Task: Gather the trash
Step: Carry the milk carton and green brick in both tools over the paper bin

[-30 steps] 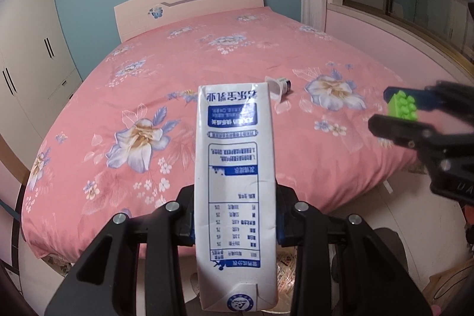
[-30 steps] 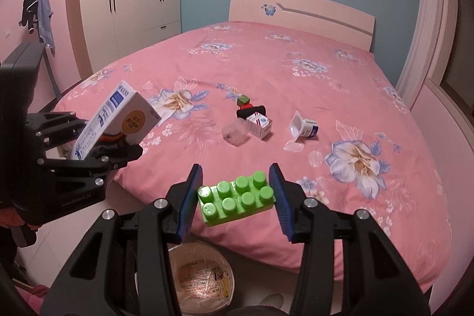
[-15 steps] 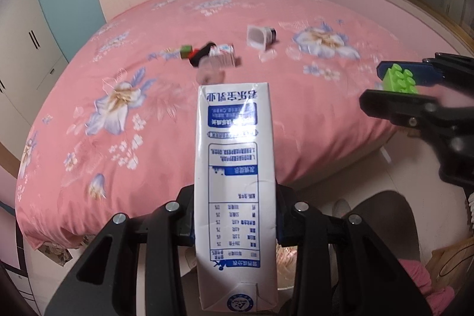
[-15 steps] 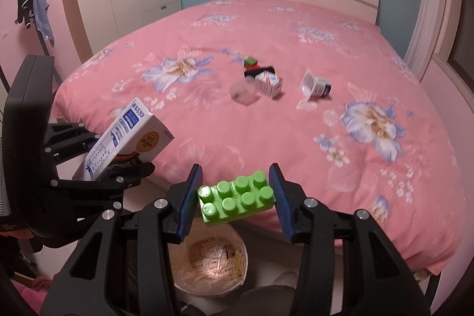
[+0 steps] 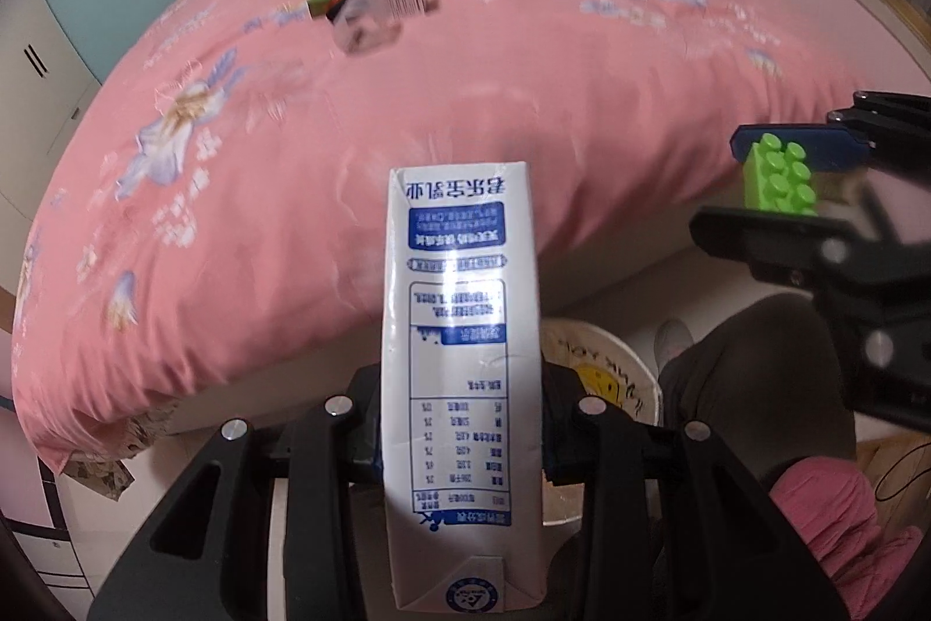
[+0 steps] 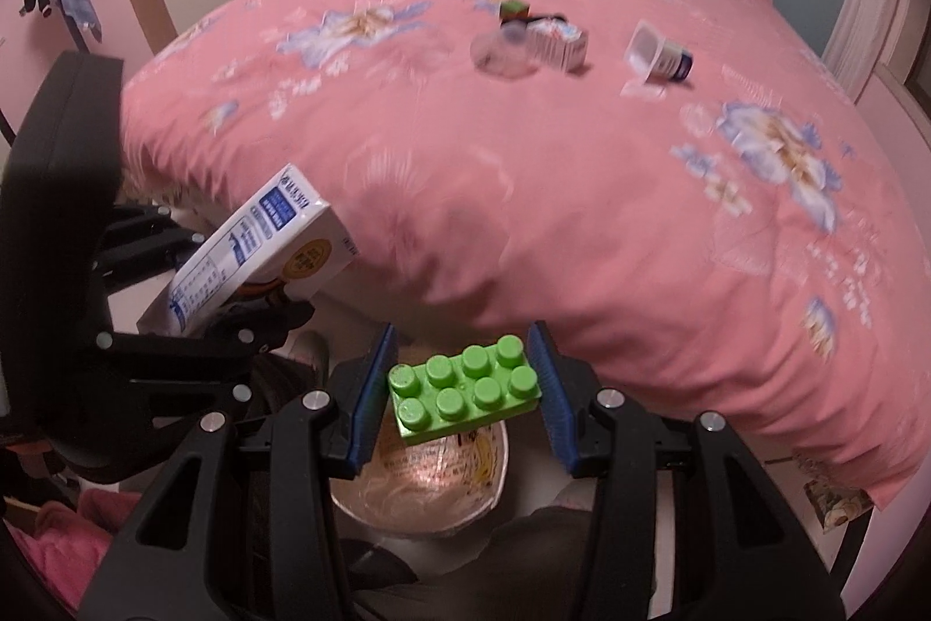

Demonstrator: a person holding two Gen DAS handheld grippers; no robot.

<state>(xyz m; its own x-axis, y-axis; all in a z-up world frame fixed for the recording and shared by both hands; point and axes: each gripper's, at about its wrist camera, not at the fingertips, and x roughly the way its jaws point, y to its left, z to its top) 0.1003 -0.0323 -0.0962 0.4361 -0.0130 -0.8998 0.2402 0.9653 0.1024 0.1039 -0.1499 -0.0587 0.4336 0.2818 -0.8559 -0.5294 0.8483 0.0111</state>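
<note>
- Left gripper (image 5: 459, 440) clamped on a white-and-blue carton (image 5: 459, 371), gripped by its long sides, print upside down in the left wrist view.
- Seen from the right wrist, the carton (image 6: 256, 248) is tilted, its top end toward the bed edge.
- Right gripper (image 6: 465, 388) holds a green brick (image 6: 465, 388) end to end between its blue pads; studs face the camera.
- In the left wrist view the brick (image 5: 777, 178) sits at the right, between the right gripper's fingers, off the bed's near edge.
- Bowl (image 6: 419, 493) on the floor right beneath the brick; printed lining, partly hidden by the fingers. Its rim (image 5: 611, 365) also shows behind the carton.
- Bed (image 6: 523, 184) with pink flowered cover fills the upper view.
- Still on the cover, far side: a yogurt cup (image 6: 657, 56) on its side, a small box (image 6: 558, 39), a clear cup (image 6: 503, 50) touching it; a small green block (image 6: 512, 9) just behind.
- Person's dark trouser leg (image 5: 756, 388) by the bowl.
</note>
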